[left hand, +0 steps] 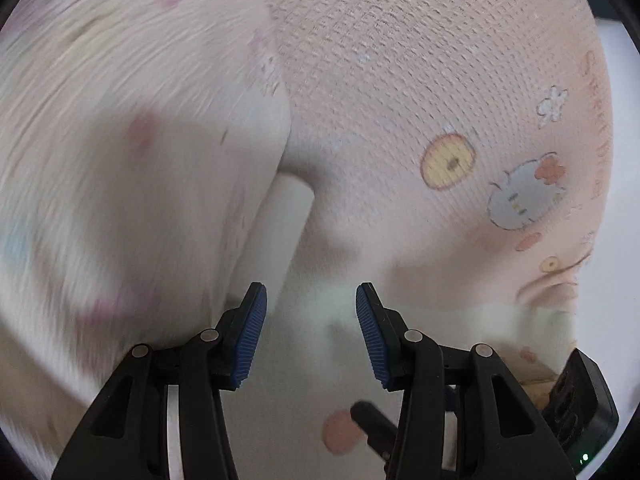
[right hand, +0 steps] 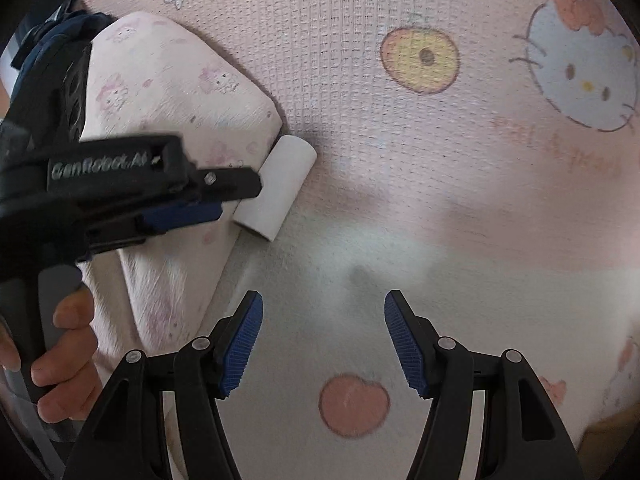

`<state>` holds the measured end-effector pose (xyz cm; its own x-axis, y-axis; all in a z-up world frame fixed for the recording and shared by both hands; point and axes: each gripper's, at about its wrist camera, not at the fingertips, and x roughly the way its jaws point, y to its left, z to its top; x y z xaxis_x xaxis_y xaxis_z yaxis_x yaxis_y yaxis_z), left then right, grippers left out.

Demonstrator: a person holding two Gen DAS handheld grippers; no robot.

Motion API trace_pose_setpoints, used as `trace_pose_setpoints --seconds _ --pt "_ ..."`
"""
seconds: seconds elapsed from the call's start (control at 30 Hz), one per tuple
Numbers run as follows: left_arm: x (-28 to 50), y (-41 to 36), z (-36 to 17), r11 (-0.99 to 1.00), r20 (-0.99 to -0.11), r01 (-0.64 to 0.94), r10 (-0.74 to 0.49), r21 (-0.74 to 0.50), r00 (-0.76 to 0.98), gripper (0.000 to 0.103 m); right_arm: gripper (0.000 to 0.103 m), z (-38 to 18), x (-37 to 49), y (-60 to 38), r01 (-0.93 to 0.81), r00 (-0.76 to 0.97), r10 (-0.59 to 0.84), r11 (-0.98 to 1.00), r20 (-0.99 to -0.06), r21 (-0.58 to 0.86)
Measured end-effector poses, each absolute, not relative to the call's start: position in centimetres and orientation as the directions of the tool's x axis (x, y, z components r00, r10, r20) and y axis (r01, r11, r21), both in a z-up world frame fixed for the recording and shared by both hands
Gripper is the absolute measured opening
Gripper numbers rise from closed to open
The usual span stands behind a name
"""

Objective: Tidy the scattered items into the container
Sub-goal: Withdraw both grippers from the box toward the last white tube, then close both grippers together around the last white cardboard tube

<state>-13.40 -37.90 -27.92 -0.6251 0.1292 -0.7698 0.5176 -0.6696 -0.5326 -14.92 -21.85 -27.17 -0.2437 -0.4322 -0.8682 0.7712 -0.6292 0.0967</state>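
Both tools open, holding nothing, over the pink Hello Kitty blanket [right hand: 400, 160].

I see a white cylinder [right hand: 276, 188] lying on it, touching a pink printed pillow [right hand: 172, 92]. Left tool [left hand: 311, 334] points at the cylinder; right tool [right hand: 323, 344] hovers nearby. No container visible.

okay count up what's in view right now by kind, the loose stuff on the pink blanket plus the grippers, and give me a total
White cylinder: 1, lying beside the pillow
Pink printed pillow: 1
Grippers: 2, left gripper and right gripper, both open and empty
Total: 4, all on or over the pink blanket
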Motion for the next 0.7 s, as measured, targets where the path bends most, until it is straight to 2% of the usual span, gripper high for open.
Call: trace_pose_setpoints --seconds 0.2,0.33,0.7 --pt "-15.5 -38.5 -29.4 -0.705 -0.836 0.568 0.063 -0.424 -0.545 0.051 0.061 -29.0 -16.5 -23.3 0.765 -0.233 -0.451 -0.632 -0.862 0.124" --pt "-16.4 -38.7 -30.0 -0.714 -0.856 0.581 0.047 -0.389 -0.515 0.051 0.061 -30.4 -17.5 -23.8 0.742 -0.197 -0.505 -0.637 -0.840 0.209" --pt "-16.4 -39.3 -30.4 -0.671 -0.805 0.547 0.130 -0.501 -0.579 0.046 0.061 -33.3 -19.2 -24.0 0.641 -0.135 -0.596 -0.662 -0.792 0.389"
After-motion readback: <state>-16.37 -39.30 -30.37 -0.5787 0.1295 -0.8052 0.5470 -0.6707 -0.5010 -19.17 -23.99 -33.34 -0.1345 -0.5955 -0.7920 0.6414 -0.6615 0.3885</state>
